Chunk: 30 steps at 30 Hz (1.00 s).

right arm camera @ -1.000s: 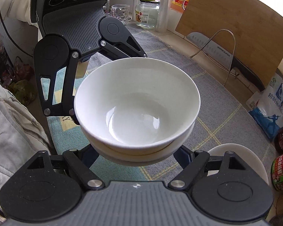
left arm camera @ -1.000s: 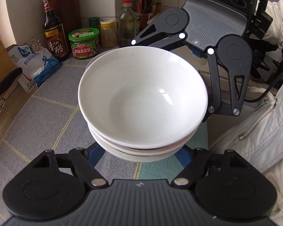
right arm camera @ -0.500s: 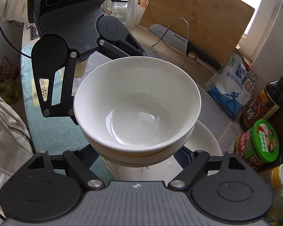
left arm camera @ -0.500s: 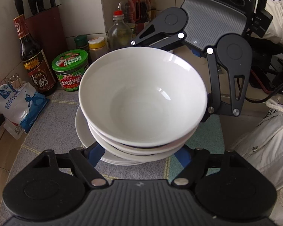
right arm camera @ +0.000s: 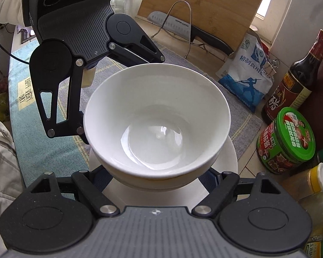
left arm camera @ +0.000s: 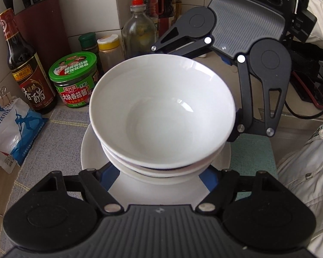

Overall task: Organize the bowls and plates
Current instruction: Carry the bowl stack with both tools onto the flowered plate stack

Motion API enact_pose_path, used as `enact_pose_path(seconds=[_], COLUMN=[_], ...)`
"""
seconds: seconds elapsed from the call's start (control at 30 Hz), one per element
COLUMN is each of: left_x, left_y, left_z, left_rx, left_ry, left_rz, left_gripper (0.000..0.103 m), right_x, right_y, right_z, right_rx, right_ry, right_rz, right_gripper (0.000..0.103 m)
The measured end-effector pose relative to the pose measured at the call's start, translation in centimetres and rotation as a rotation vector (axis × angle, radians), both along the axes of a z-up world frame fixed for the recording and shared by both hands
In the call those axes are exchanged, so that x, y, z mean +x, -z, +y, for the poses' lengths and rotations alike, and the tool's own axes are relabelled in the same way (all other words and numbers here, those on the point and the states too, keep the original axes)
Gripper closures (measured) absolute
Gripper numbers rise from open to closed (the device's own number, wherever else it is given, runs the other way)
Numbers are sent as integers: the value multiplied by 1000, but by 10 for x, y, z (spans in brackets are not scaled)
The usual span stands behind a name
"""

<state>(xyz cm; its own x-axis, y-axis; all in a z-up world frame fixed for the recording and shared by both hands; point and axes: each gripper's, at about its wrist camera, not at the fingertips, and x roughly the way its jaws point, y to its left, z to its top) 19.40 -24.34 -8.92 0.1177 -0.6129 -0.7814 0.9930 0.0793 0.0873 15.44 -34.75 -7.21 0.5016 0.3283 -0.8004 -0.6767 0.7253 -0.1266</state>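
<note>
Stacked bowls (left arm camera: 161, 116) clamped between left hand-held gripper (left arm camera: 159, 173) and right hand-held gripper (right arm camera: 161, 175), above white plate (left arm camera: 90, 148).

Stacked bowls (left arm camera: 161, 116) above plate (left arm camera: 90, 150), perhaps not touching, jar (left arm camera: 75, 79) behind-left

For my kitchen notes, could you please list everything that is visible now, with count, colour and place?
bowls: stack, white, held over the plate
plate: white, on the mat
mat: grey, on the counter
sauce jar: one, green lid, beside the plate
vinegar bottle: one, dark, near the wall
salt bag: one, white and blue
cutting board: one, wooden, leaning
knife: one, on the wire stand
left gripper: black, gripping the stack
right gripper: black, opposite side
</note>
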Motion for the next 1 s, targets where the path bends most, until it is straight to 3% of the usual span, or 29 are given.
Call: enact_pose_path(seconds=[0.8,1.0], left_x=[16,12], left_y=[10,8], left_z=[-6,-2], left_rx=[-14,-33], left_ry=[-24,-42], left_rz=[40,22], left_gripper=[24,19], right_x=[11,10], right_y=[13,14], right_z=[-15,-15], right_rx=[14,27], right_ry=[32,33], right_rz=[25,18], right_gripper=[15,8])
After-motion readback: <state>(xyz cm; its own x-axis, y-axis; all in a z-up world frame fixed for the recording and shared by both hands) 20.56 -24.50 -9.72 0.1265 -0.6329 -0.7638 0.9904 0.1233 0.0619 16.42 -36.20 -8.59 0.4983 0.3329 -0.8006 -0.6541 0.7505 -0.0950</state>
